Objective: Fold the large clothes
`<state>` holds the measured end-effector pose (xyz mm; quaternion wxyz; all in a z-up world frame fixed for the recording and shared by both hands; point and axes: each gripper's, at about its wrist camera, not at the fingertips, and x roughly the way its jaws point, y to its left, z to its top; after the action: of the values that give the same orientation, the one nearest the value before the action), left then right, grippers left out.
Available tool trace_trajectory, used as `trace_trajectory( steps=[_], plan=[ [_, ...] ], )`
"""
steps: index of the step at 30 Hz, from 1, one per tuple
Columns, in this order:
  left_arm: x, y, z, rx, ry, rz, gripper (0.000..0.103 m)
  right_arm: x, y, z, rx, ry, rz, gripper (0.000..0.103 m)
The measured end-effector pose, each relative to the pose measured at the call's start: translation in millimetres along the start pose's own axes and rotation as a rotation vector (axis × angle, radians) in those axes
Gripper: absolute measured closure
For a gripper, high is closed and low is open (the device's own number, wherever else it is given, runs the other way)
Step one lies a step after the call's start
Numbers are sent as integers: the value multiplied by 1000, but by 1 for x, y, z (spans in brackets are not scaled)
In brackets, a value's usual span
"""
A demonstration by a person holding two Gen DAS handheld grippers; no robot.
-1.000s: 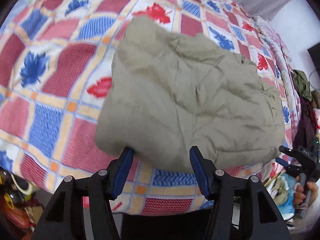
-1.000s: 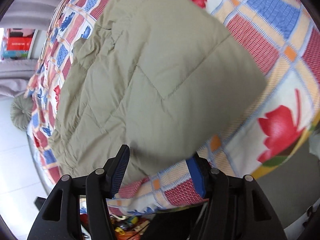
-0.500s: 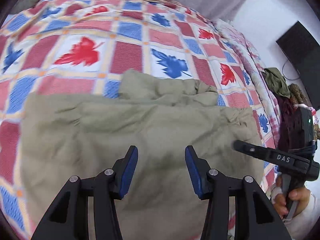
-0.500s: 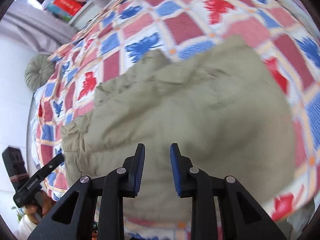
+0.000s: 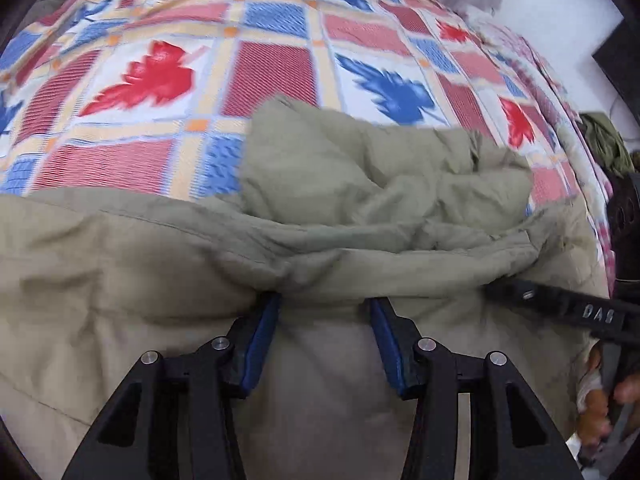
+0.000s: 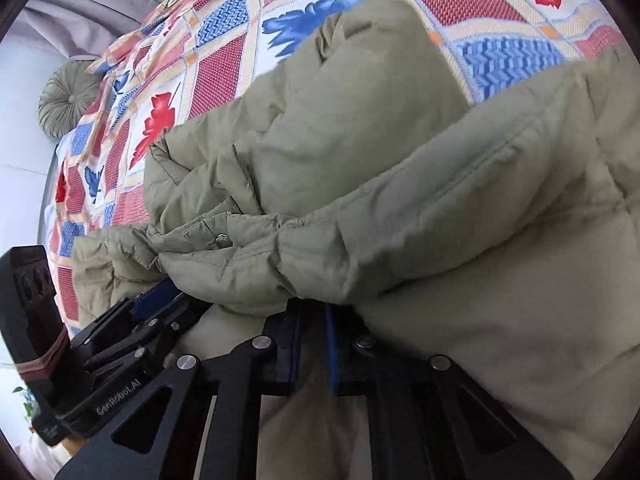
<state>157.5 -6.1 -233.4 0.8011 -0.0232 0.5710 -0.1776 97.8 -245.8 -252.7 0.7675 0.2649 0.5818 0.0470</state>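
The left tool (image 5: 324, 312) stands with its blue pads spread wide, tips tucked under a puffy folded edge of the olive padded jacket (image 5: 168, 264), not clamped on it. The right tool (image 6: 312, 320) has its pads nearly closed under the same fold; whether they pinch fabric cannot be told. The jacket lies bunched on the bed's leaf-patterned quilt (image 5: 272, 68). A round pleated cushion (image 6: 68, 100) sits at the quilt's far edge.

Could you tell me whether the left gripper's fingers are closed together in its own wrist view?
No, the left gripper has its fingers spread wide, tips tucked under a fold of the jacket.
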Motion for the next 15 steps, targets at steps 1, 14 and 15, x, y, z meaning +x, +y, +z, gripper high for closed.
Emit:
trace_trajectory(
  steps=[1, 14, 15],
  plan=[
    [-8, 10, 2, -16, -26, 32, 52, -9, -3, 4, -10, -15, -17, 94],
    [0, 119, 1, -191, -35, 227, 51, -92, -126, 25, 195, -201, -260, 94],
    [6, 118, 3, -190, -35, 235, 51, -84, -133, 26, 217, -191, -246, 94]
  ],
)
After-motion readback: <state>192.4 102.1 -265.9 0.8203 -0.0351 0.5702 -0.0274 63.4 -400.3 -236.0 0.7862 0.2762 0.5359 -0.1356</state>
